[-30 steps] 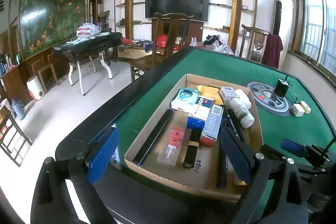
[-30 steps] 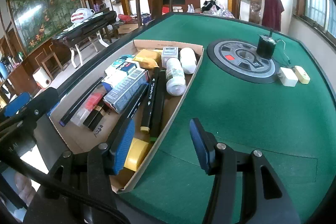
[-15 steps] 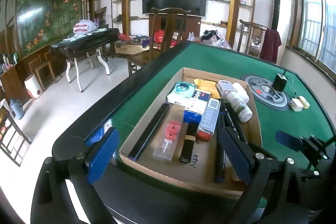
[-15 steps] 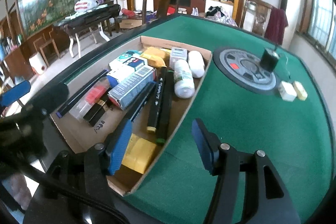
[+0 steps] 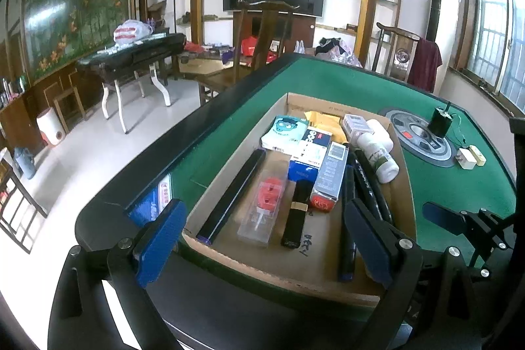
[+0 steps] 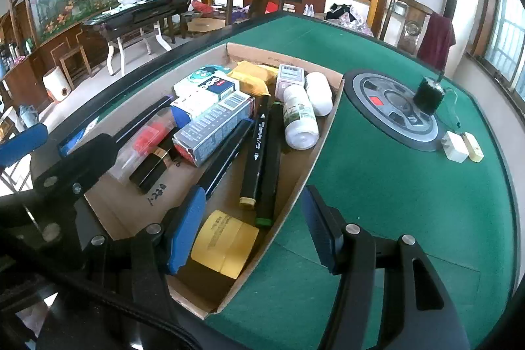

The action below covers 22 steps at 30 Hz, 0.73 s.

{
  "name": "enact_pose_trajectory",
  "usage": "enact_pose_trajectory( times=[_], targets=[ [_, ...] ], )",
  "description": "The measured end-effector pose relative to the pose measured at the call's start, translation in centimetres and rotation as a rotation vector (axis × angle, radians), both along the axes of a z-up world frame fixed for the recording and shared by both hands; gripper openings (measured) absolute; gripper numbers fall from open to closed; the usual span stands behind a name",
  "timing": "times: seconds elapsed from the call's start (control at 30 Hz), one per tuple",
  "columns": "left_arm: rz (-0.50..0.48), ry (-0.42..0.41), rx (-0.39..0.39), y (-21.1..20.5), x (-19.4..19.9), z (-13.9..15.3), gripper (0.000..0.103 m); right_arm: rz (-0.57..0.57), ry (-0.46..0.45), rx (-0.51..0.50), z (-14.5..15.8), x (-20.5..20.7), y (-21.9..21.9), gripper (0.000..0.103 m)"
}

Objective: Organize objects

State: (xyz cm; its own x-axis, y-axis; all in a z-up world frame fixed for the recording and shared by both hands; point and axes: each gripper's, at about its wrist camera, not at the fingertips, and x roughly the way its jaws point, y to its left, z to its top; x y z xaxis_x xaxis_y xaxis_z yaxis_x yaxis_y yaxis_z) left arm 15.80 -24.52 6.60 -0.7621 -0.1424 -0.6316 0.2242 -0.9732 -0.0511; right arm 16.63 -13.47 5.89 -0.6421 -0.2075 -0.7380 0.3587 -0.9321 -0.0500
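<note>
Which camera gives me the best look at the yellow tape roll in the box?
The right wrist view. The yellow tape roll lies in plain sight in the near corner of the cardboard box, beside the inner finger of the open right gripper. In the left wrist view the left gripper's own right finger covers that corner, so the roll is hidden.

Left gripper: matte black frame, angular arms, blue rectangular pads on the inner faces of the jaws. Silver round screw heads at the joints.

Right gripper: same black build, blue pads, silver screws on the knuckles. A thick black cable runs across the lower left corner of the right wrist view.
</note>
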Motion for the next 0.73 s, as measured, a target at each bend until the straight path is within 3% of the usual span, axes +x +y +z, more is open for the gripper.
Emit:
enact_pose_trajectory(
  times=[0.73],
  targets=[
    [0.013, -0.034, 0.03, -1.2, -0.6, -1.0, 0.094, 0.028, -0.011, 0.029, -0.5, 0.2, -1.3, 0.06]
  ],
)
